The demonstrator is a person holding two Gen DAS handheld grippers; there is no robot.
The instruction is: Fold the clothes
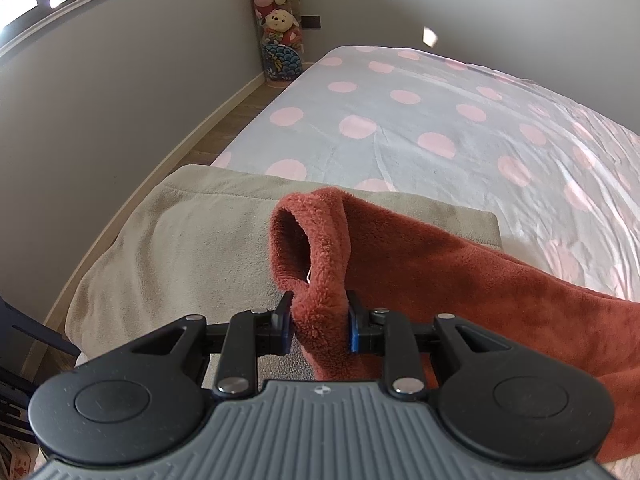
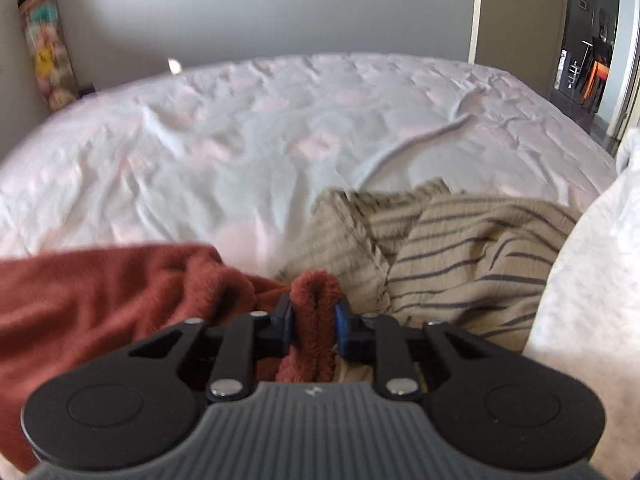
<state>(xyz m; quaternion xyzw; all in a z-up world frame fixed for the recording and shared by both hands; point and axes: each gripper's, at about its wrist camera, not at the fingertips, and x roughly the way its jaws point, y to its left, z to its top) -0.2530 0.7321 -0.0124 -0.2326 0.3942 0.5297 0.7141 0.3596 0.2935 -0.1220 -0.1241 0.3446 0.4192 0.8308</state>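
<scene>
Rust fleece garment (image 1: 460,280): soft, thick, limp, likely to sag between holds; hangs stretched over the near edge of the spotted bed (image 1: 400,120), partly across a folded beige cloth (image 1: 180,240). Left gripper (image 1: 320,314) pinches a bunched hem beside a tube-like opening; right gripper (image 2: 314,316) pinches another bunched edge, near a striped garment (image 2: 460,248)

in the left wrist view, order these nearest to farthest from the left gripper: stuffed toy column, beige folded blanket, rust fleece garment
1. rust fleece garment, clamped in the left gripper.
2. beige folded blanket, lying just beyond, mostly to the left.
3. stuffed toy column, in the far wall corner past the bed.
</scene>
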